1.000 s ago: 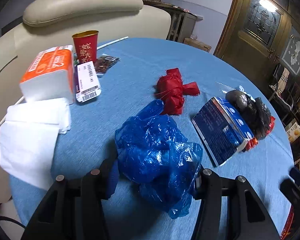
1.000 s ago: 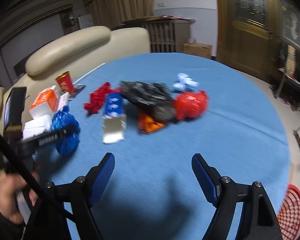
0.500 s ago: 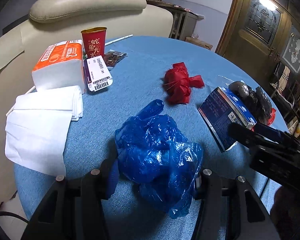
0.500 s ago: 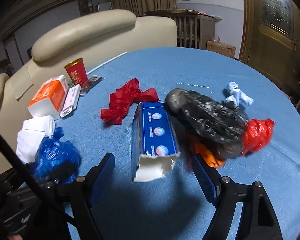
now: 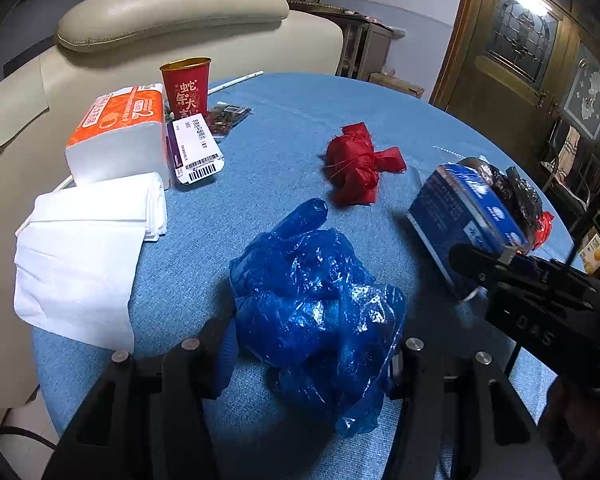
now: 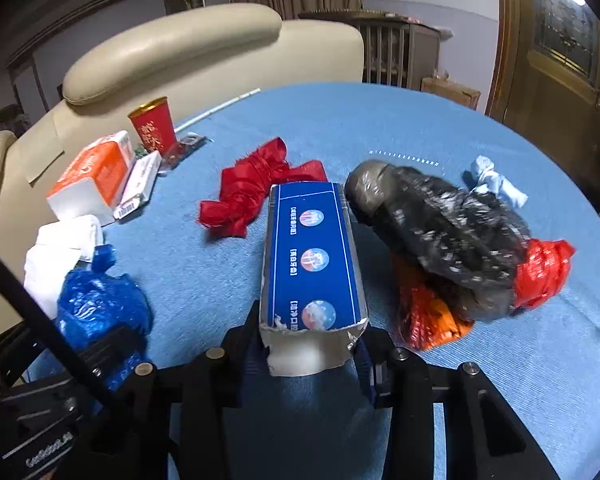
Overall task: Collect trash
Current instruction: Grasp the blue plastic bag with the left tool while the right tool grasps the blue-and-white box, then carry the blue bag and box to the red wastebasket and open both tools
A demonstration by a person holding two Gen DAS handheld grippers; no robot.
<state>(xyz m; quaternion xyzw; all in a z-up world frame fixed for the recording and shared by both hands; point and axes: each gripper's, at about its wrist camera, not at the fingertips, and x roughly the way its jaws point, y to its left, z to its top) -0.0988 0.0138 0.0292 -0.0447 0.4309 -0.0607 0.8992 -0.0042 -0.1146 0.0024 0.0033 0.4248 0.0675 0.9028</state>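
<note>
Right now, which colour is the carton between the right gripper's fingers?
Dark blue carton with a white torn end; clearest from the right wrist.

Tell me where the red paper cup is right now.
The red paper cup stands upright at the far left of the blue table, just behind the orange tissue pack, near the cream sofa.

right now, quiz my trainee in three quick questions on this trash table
1. True or false: the left gripper has the blue plastic bag between its fingers.
2. What is the right gripper closing on? A) red cup B) blue carton C) black bag
3. Fill in: the red cup stands ____ beside the orange tissue pack.

Key: 1 true; 2 B, the blue carton; 3 upright.
</note>
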